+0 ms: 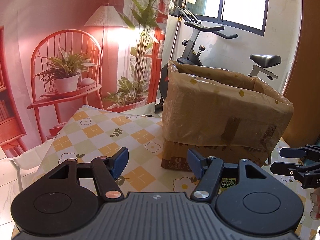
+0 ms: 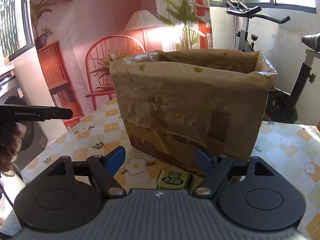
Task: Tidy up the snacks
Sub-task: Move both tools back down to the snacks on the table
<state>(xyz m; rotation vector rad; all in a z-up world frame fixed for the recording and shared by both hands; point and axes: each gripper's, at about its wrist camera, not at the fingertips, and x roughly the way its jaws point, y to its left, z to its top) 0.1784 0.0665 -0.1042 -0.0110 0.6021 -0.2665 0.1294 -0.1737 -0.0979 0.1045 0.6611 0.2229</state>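
A brown cardboard box [image 2: 192, 108] lined with a thin plastic bag [image 2: 200, 68] stands on the table [image 2: 290, 150], which has a checked cloth with flowers, and the box sits toward the table's far edge. The right tool [image 2: 160, 161] is partly open with nothing in it, and a small green snack pack [image 2: 173, 181] lies on the table just in front of the box, between its blue fingers [image 2: 115, 159]. The left tool [image 1: 158, 163] is also partly open and empty, pointing at the near left corner of the box.
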